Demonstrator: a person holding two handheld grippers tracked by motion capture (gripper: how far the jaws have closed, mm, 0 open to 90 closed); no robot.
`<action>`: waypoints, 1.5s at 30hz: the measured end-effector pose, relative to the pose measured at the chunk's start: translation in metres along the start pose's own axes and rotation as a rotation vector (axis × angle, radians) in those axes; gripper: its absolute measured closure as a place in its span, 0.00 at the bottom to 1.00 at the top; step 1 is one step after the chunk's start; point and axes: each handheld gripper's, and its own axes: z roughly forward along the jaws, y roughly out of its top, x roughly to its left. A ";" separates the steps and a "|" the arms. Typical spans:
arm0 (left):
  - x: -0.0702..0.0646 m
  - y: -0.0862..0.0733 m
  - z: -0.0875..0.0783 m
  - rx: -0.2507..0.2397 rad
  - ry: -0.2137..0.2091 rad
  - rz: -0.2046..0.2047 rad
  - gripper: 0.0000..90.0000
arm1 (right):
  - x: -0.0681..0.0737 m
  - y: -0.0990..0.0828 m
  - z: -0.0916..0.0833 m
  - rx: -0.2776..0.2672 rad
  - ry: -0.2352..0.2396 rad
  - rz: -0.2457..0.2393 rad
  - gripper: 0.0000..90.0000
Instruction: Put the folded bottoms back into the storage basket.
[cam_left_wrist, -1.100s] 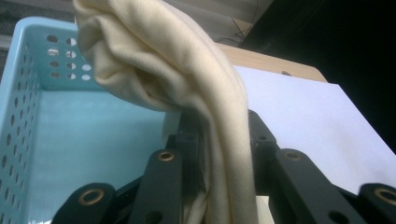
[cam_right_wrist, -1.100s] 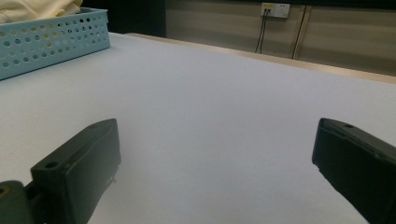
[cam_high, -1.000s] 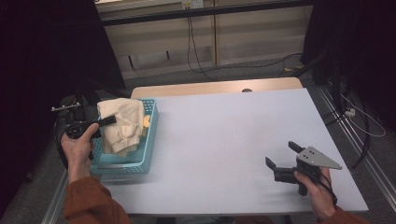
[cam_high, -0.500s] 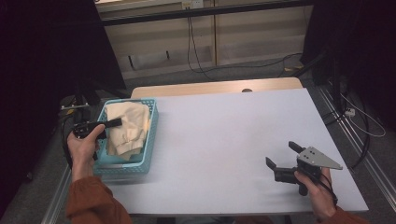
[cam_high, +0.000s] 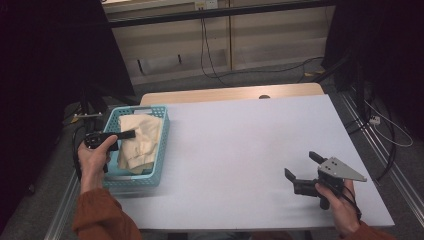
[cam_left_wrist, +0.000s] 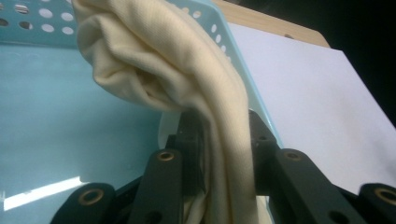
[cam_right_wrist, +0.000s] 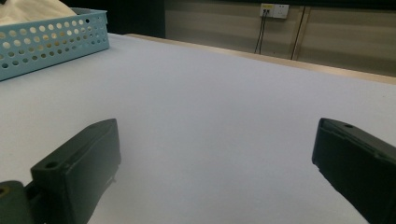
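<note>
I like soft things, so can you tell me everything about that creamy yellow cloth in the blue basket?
The cream-yellow cloth looks like soft knitted fabric, bunched into loose rounded folds. It lies inside the light blue plastic basket with round holes in its walls, at the left edge of the white table. It fills much of the basket. The left gripper is shut on one fold; in the left gripper view a strip of cloth runs between its black jaws. Nothing else touches it.

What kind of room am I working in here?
Probably a lab recording bench, not a home: black curtains flank the white-topped table, loose cables run to a wall outlet, and a metal frame rail edges the table.
</note>
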 end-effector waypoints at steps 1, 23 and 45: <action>0.000 0.000 0.000 0.000 0.000 0.000 0.80 | 0.000 0.000 0.000 -0.001 0.001 -0.001 0.01; 0.001 -0.002 0.014 0.049 0.037 0.028 0.80 | 0.000 0.000 0.000 -0.001 0.004 -0.007 0.01; 0.010 -0.006 0.024 0.059 0.123 0.069 0.79 | 0.000 -0.001 0.001 0.005 0.009 -0.007 0.01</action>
